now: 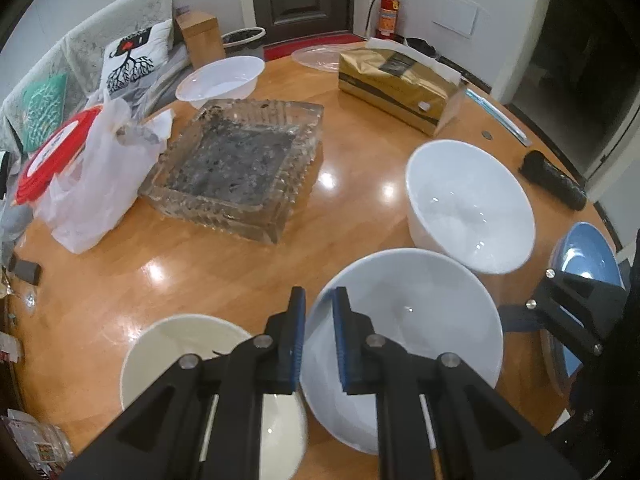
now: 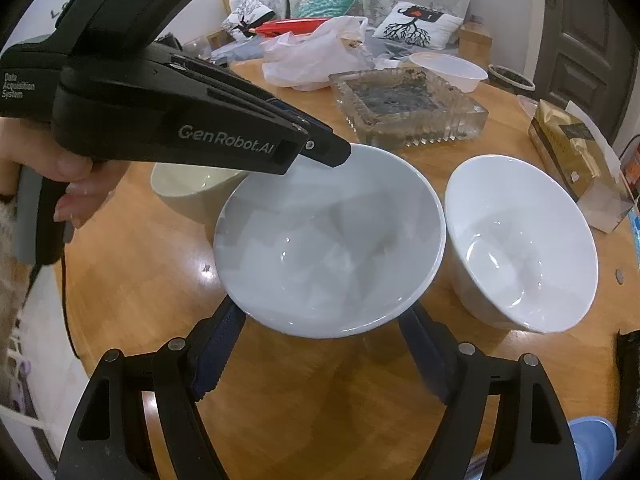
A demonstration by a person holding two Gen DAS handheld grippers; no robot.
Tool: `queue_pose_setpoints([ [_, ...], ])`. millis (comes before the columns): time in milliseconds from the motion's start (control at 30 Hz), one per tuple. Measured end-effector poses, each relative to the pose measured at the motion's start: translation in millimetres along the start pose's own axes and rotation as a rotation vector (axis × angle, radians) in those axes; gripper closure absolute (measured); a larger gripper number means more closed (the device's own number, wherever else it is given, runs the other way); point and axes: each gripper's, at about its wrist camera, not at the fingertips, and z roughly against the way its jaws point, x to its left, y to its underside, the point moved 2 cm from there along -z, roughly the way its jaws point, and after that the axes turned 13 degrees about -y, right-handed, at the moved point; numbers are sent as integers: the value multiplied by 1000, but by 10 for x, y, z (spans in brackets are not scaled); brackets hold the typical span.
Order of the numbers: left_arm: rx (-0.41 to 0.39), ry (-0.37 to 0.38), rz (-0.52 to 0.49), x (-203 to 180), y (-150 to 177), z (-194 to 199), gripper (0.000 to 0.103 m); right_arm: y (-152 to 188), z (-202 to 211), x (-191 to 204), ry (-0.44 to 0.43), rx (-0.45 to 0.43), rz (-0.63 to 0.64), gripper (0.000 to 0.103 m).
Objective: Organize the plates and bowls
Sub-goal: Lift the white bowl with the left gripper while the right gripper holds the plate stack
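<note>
Three bowls were seen on the wooden table [image 1: 224, 276]; stacking judged underway.
Big white bowl [image 1: 404, 344], centre-front, was pinched at its rim by left gripper [image 1: 319, 334], jaws nearly closed. Right gripper [image 2: 320, 354] was spread wide beside its base, holding nothing. White bowl [image 1: 472, 204] sat just beside, cream bowl [image 1: 176, 344] opp. side. Next prob.: lift & nest.

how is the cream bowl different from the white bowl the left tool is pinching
The cream bowl is off-white; the pinched white bowl is cooler, bluish white. The white bowl looks wider and shallower, the cream one narrower with steeper walls. The left tool grips the white bowl's rim, with the right tool around its near side; nothing holds the cream bowl. Both look empty and upright.
</note>
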Motion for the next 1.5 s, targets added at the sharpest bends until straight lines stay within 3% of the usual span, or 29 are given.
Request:
queue_pose_setpoints([
  [267, 32, 87, -30, -196, 231, 179, 92, 286, 150, 123, -10, 52, 46, 27],
  [433, 39, 71, -69, -305, 287, 201, 92, 330, 173, 146, -8, 64, 72, 25],
  [667, 89, 50, -96, -357, 339, 71, 90, 266, 89, 137, 2, 69, 74, 13],
  [833, 92, 40, -93, -355, 370, 66, 90, 263, 78, 131, -2, 55, 57, 13],
  [1233, -14, 28, -32, -46, 307, 542, 90, 16, 271, 336, 5, -22, 100, 14],
  [1500, -50, -54, 22, 383, 259, 761, 90, -357, 327, 580, -10, -84, 161, 14],
])
